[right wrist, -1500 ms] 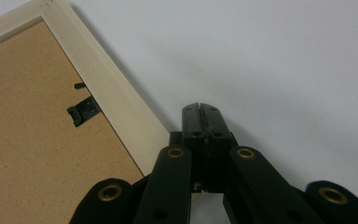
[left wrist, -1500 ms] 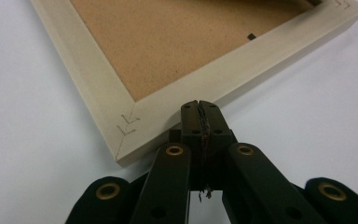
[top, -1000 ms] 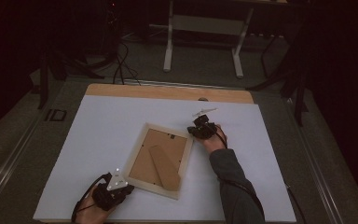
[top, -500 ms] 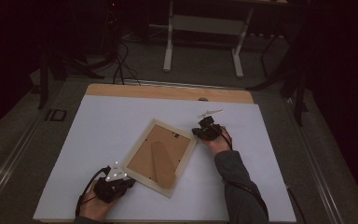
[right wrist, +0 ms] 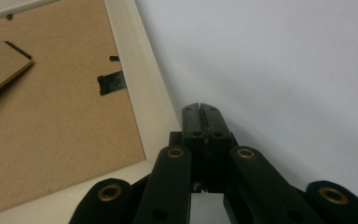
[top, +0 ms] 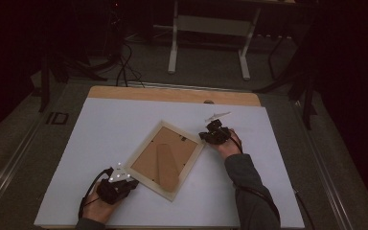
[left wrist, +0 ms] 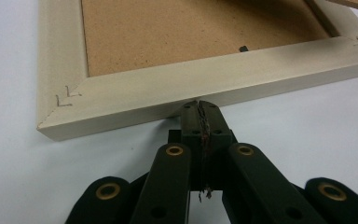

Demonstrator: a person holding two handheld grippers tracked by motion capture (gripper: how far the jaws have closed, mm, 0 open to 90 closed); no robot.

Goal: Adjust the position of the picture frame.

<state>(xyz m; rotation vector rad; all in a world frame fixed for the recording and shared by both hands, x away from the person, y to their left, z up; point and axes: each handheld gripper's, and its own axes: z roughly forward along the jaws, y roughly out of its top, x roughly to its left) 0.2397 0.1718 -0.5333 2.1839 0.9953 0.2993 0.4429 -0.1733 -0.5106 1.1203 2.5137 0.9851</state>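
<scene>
A pale wooden picture frame (top: 166, 160) lies face down on the white table, its brown backing board and stand showing. My left gripper (top: 124, 178) is shut at the frame's near left side, its tips touching the frame's outer edge (left wrist: 200, 88) in the left gripper view, where the jaws (left wrist: 200, 105) are pressed together on nothing. My right gripper (top: 206, 135) is shut at the frame's right corner. In the right gripper view its closed tips (right wrist: 200, 108) rest on the table just beside the frame's rail (right wrist: 140, 93). A black hanger clip (right wrist: 110, 83) sits on the backing.
The white table top (top: 105, 129) has a wooden strip (top: 172, 94) along its far edge. Beyond it the dark floor holds cables and a white table stand (top: 208, 28). A person's grey sleeve (top: 247, 182) reaches in from the bottom right.
The frame has turned a little and slid slightly right. My right gripper moved right and toward me along the frame's corner; my left gripper stayed against the near edge.
</scene>
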